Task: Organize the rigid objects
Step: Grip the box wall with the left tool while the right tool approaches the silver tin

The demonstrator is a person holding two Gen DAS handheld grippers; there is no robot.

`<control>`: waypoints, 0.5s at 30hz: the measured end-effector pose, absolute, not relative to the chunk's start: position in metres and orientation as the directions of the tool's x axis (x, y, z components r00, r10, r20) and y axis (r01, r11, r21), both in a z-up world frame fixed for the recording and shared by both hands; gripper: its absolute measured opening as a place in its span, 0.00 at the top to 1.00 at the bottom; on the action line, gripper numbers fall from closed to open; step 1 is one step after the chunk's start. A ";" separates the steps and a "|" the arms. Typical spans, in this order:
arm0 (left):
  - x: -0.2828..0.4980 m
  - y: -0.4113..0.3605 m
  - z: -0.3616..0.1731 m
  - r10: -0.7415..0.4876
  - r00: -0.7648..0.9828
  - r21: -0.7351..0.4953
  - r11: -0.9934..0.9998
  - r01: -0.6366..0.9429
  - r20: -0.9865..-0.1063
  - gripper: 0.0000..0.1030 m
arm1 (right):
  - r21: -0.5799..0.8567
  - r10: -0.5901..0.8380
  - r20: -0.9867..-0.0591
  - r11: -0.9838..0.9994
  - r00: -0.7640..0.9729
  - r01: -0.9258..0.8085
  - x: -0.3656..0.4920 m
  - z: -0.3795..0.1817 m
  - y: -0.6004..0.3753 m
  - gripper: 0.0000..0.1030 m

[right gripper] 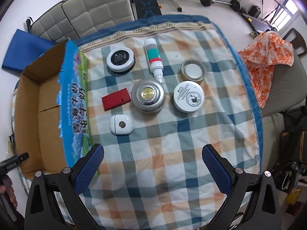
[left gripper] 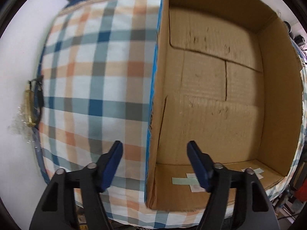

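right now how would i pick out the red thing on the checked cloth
Start at the open cardboard box with the blue printed side. Just right of it on the checked cloth lies a flat red rectangular case, touching the round silver tin. It is the only red, square-cornered item.

On the checked cloth [right gripper: 172, 143], the cardboard box [right gripper: 48, 99] sits left of seven small items, apparently well apart.

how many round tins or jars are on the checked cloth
4: black-topped white tin at the far left, open empty tin at the far right, silver tin in the middle, white jar right of it. None seems hidden.
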State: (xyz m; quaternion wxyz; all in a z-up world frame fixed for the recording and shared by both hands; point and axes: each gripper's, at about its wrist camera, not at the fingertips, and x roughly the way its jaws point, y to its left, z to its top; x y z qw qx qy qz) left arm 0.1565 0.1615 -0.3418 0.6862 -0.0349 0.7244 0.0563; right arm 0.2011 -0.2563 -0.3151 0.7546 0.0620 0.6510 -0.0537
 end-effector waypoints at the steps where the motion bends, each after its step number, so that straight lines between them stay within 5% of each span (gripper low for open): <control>1: 0.155 0.162 -0.347 0.029 -0.066 0.038 0.992 -0.124 -0.997 0.49 | 0.025 0.002 -0.991 0.986 0.137 0.166 0.204 -0.322 -0.256 0.00; 15: 0.142 0.177 -0.379 -0.034 -0.124 -0.017 0.991 -0.134 -0.992 0.89 | 0.011 -0.003 -0.996 0.988 0.089 0.155 0.249 -0.361 -0.245 0.00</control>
